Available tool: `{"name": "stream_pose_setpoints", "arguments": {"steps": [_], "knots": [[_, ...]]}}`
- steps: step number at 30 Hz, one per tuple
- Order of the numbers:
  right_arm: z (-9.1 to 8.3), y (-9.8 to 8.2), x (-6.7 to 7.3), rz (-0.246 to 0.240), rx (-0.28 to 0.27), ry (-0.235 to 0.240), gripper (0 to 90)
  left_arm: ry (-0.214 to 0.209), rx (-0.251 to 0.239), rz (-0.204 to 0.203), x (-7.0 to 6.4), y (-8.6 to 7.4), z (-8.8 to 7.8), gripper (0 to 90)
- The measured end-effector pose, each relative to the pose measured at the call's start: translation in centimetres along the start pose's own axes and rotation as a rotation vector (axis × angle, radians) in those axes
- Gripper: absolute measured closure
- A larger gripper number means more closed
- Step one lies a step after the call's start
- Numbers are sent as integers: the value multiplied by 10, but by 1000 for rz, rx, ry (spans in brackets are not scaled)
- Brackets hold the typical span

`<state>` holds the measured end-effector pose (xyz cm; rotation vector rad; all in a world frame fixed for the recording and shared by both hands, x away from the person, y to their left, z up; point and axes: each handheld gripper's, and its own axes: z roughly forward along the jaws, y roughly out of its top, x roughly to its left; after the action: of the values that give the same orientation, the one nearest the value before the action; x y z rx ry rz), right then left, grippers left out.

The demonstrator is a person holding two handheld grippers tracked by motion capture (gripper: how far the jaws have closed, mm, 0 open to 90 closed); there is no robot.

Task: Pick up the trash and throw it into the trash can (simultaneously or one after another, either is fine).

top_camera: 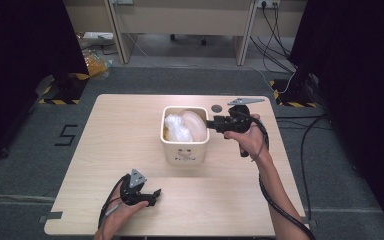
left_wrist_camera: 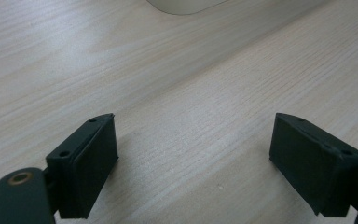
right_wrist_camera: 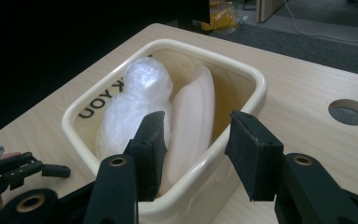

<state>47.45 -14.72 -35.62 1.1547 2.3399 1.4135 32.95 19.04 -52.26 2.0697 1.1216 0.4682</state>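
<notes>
Here we hold our right gripper (right_wrist_camera: 193, 156) part-open and empty over the bin (right_wrist_camera: 256, 93) rim, while the left gripper (left_wrist_camera: 193, 163) idles wide near the table (top_camera: 130, 125) front edge.

Table (top_camera: 130, 130): light wood, with a round grey hole (top_camera: 216, 107) near its far edge.
Floor (top_camera: 25, 165): grey carpet, with a black mark like a 5 (top_camera: 66, 135) on the left.
Sides: black curtains (top_camera: 25, 45) hang left and right.
Far end: a pale wooden desk (top_camera: 180, 20).
Cables (top_camera: 275, 40): black ones lie far right.
Tape: yellow and black stripes (top_camera: 60, 101) on the floor, both sides.
Yellow bag (top_camera: 97, 62): far left, on the floor.
</notes>
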Motion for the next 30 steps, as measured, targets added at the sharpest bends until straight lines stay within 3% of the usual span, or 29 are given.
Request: {"name": "stream_pose_setpoints", "arguments": {"steps": [7,18,30], "knots": [[-12,-8,-4,4,-11,-10,508,0,0,0,0,0,0,141],[-32,-26,-11,26,-59,-32,355,2,-3,-1,0,0,0,141],[-48,-50,-19,55,-84,-53,330,2,-3,-1,0,0,0,141]]}}
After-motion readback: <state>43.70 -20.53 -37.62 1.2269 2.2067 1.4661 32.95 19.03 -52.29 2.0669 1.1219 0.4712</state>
